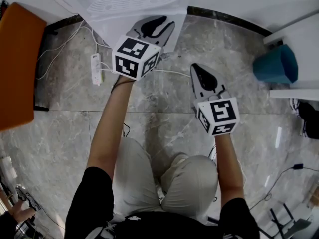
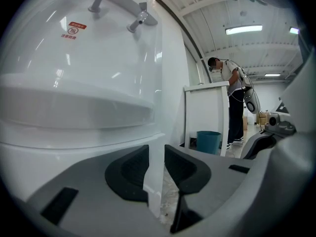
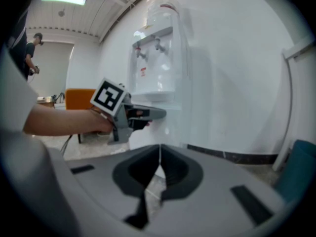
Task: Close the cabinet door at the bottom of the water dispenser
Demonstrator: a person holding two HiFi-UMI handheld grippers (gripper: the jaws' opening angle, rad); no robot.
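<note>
The white water dispenser stands against the wall at the top of the head view. Its taps and drip shelf fill the left gripper view. The thin white edge of the bottom cabinet door stands upright between my left gripper's dark pads, which close on it. In the right gripper view, my left gripper is level against the dispenser's lower part. My right gripper hangs apart to the right over the floor. Its jaws are shut with nothing between them.
An orange seat stands at the left, with a power strip and cables on the marble floor. At the right are a teal bin and a white counter. A person stands beyond it. My knees are below the grippers.
</note>
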